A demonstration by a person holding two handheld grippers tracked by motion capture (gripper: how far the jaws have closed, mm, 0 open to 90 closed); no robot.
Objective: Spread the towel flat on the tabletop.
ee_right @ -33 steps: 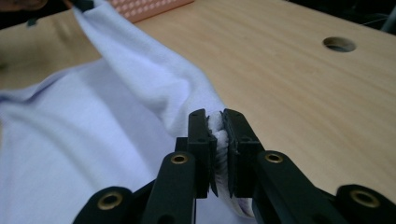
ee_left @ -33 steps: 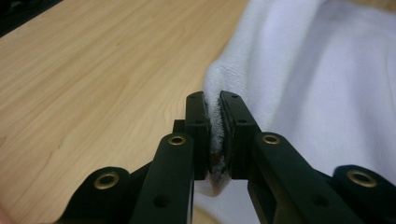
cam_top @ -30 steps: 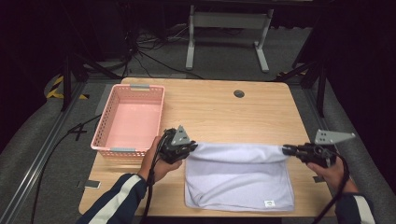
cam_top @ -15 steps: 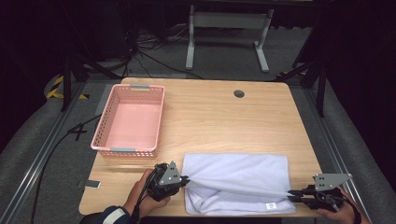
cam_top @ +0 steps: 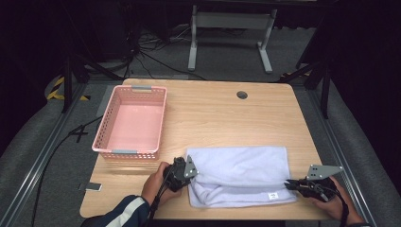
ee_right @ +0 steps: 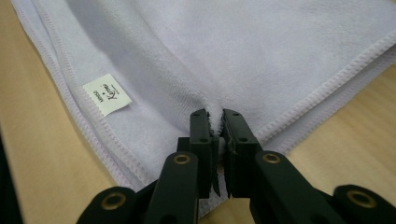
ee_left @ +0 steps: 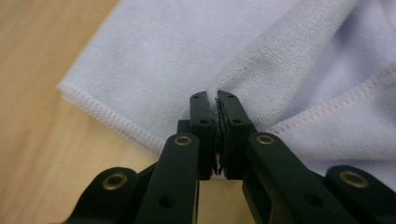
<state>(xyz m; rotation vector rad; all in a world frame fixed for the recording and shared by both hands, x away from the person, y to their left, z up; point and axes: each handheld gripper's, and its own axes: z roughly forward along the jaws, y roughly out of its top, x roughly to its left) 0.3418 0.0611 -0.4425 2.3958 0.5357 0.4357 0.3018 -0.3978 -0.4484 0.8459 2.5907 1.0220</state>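
Observation:
A pale lilac towel (cam_top: 239, 165) lies folded on the wooden table (cam_top: 222, 118), near its front edge. My left gripper (cam_top: 191, 178) is shut on a pinch of cloth at the towel's left side; in the left gripper view the jaws (ee_left: 215, 100) clamp a ridge of towel (ee_left: 154, 60). My right gripper (cam_top: 287, 185) is at the towel's right front corner. Its jaws (ee_right: 213, 115) have just been closing and pinch a fold of towel (ee_right: 224, 51) between them. A small white label (ee_right: 106, 94) is sewn at the hem close by.
A pink plastic basket (cam_top: 126, 152) stands empty at the table's left. A round cable hole (cam_top: 242, 95) sits at the back of the table. Black cables and a metal stand lie on the floor beyond.
Both hands came toward the table's front edge and lower, drawing the held towel edge over the rest. The towel now lies folded and flatter.

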